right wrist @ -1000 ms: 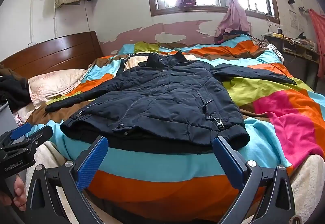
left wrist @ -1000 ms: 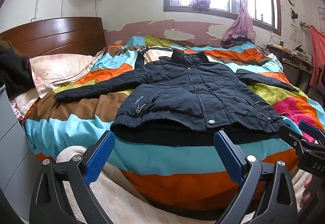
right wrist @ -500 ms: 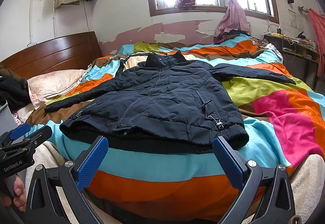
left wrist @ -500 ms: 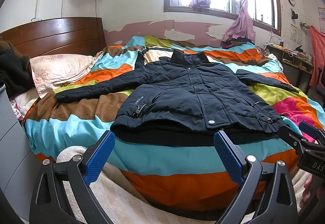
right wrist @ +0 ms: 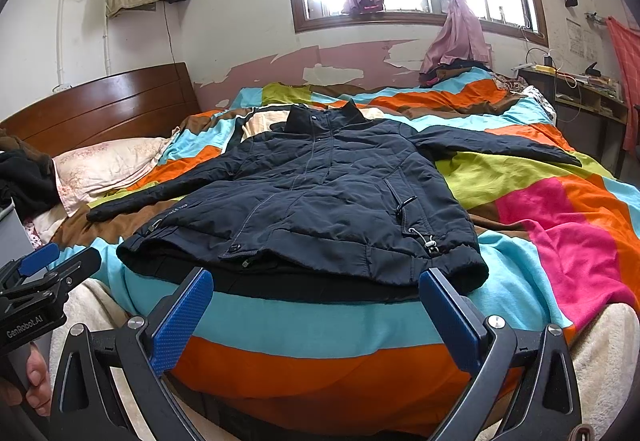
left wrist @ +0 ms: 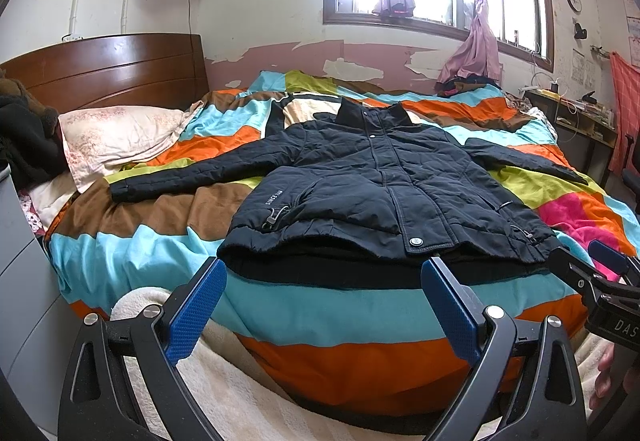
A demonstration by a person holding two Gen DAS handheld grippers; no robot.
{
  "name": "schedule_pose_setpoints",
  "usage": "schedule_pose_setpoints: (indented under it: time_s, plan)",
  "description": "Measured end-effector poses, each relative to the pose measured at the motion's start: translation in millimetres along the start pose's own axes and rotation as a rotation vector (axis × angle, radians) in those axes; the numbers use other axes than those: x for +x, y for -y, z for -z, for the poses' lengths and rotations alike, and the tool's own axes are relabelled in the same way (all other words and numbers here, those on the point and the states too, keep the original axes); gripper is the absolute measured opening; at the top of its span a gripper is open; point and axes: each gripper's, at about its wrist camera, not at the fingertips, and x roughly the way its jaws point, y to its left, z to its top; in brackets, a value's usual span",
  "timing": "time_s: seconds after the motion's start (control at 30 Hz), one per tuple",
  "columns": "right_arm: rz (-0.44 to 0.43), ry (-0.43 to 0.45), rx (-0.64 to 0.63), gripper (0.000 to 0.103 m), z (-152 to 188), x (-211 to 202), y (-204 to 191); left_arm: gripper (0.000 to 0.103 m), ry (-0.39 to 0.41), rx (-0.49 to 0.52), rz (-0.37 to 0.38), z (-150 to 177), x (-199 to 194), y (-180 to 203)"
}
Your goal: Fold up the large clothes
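A: Status of the jacket (left wrist: 376, 181)?

B: It lies flat and face up on the striped blanket (left wrist: 320, 305), front closed, collar toward 12 o'clock, hem at the near edge of the bed. One sleeve (left wrist: 192, 177) reaches out toward 9 o'clock near the pillow (left wrist: 120, 137); the other sleeve (right wrist: 500, 147) runs toward 3 o'clock. No fold is visible anywhere, so by the look of it the task has not started.

A: Tools?

B: The left gripper (left wrist: 320, 311) sits low at 6 o'clock, short of the hem, its jaws spread wide and nothing between them. The right gripper (right wrist: 316, 315) is the same: released, empty, just short of the hem and not touching cloth. Each one shows at the edge of the other's view.

A: What is left?

B: Likely everything: both sleeves brought in across the chest, then the body doubled over. A dark layer under the hem may be lining or another garment; cannot tell.
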Motion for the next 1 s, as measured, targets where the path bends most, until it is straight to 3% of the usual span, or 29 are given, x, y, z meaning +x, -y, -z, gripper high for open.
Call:
schedule_pose_setpoints:
  time_s: [1.0]
  plan:
    - [0.001,-0.001,0.003,0.103,-0.3,0.6,1.8,0.095,0.007,0.000,0.001,-4.4,-2.0,1.3]
